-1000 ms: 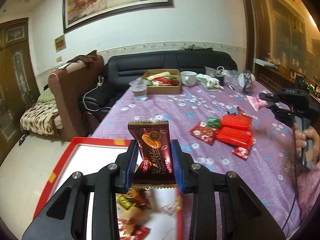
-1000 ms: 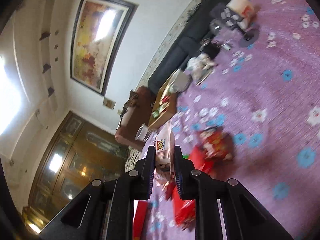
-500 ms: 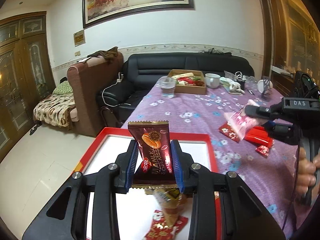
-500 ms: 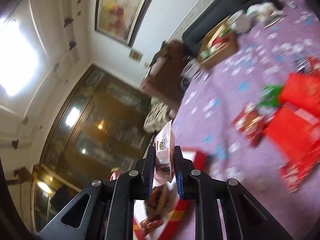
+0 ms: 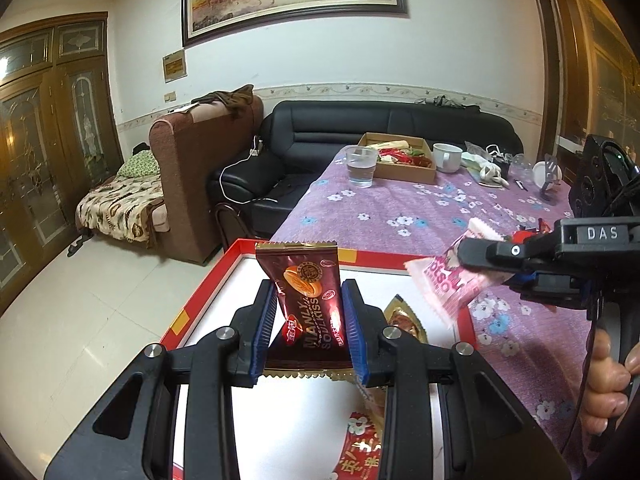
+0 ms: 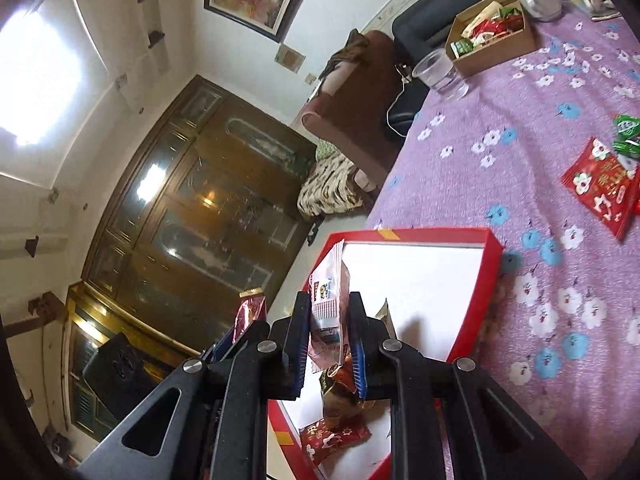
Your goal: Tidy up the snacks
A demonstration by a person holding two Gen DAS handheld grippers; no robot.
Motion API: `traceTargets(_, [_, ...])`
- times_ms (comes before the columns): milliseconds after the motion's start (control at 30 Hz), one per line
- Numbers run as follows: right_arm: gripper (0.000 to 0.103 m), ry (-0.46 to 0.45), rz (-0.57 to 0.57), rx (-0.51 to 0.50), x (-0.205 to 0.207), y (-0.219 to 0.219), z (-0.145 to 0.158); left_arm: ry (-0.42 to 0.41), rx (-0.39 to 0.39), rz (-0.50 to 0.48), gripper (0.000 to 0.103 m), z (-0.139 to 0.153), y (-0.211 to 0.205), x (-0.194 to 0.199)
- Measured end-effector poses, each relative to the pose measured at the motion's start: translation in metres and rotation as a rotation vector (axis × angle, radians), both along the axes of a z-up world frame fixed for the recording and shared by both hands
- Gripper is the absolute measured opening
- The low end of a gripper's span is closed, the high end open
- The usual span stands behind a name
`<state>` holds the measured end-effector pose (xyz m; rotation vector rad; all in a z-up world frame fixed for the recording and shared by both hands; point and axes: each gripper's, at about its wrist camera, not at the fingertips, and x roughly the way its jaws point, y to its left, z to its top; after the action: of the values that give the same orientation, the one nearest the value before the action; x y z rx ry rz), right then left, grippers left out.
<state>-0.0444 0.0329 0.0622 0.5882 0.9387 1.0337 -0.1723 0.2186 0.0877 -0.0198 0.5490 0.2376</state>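
Note:
My left gripper [image 5: 307, 332] is shut on a dark red Manly Soulkiss packet [image 5: 308, 304], held upright above the red box [image 5: 200, 300] with a white floor. My right gripper [image 6: 330, 336] is shut on a pale pink snack packet [image 6: 328, 300], also over the box [image 6: 480, 304]; it shows at the right of the left wrist view [image 5: 452, 284]. In the box lie a gold-and-brown wrapper [image 5: 404, 320] and a red packet [image 5: 362, 452]. Loose red [image 6: 600, 188] and green snacks [image 6: 626, 132] lie on the purple flowered tablecloth [image 6: 520, 128].
At the table's far end stand a clear cup of water [image 5: 361, 166], a cardboard box of snacks [image 5: 400, 158], a white mug [image 5: 447, 157] and small clutter. A black sofa [image 5: 360, 128] and brown armchair [image 5: 188, 168] lie beyond, floor to the left.
Both grippers have moved left from the loose snacks to above the red box, each still holding its packet. The right gripper has come close beside the left one.

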Motion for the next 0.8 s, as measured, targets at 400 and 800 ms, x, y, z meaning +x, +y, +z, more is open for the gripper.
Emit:
traceTargets(400, [0.037,0.014,0.060,-0.041,-0.006,0.024,-0.012,0.061,-0.072,0.114,0.056,-0.021,0.033,0.006])
traceTargets(800, [0.052,0.017,-0.259,0.023,0.033,-0.115,-0.006,0.104,-0.081,0.098,0.058,-0.028,0.023,0.012])
